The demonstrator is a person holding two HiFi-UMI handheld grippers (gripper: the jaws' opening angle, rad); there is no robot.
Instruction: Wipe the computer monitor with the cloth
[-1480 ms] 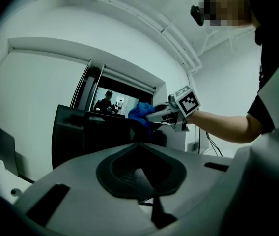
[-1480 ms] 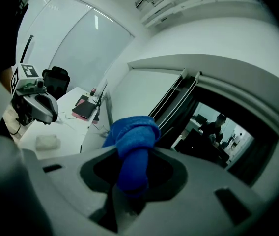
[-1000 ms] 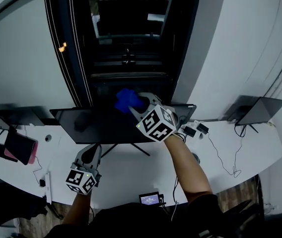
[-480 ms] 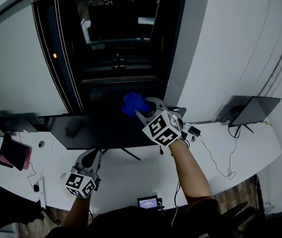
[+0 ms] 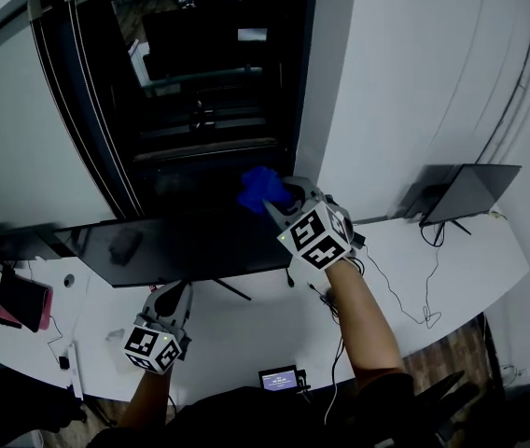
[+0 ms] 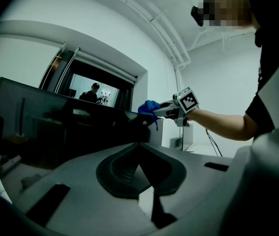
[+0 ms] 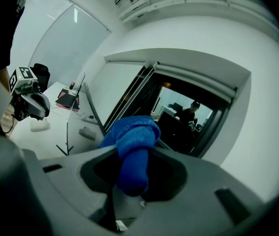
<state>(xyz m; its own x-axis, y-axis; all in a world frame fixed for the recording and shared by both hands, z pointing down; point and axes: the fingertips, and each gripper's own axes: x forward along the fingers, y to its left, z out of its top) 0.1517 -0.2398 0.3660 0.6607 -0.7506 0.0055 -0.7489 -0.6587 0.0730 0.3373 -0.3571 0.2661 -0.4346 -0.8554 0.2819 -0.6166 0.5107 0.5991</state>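
A wide dark monitor [image 5: 181, 245] stands on a white desk [image 5: 246, 325]; it also fills the left of the left gripper view as a dark monitor [image 6: 56, 132]. My right gripper [image 5: 274, 202] is shut on a bunched blue cloth [image 5: 261, 189], held at the monitor's upper right corner. In the right gripper view the blue cloth [image 7: 132, 146] bulges from between the jaws. The left gripper view shows the same cloth [image 6: 148, 107] at the screen's far top edge. My left gripper [image 5: 174, 299] hangs low in front of the monitor stand, jaws together with nothing in them.
A dark window [image 5: 200, 91] is behind the monitor. A laptop [image 5: 466, 194] stands at the desk's right end, with cables [image 5: 405, 297] trailing near it. Dark and pink items [image 5: 18, 299] lie at the left. A small screen device [image 5: 280, 378] sits at the near edge.
My right gripper with the cloth has slid rightward along the monitor's top edge to its right corner. The left gripper has stayed low in front of the stand.
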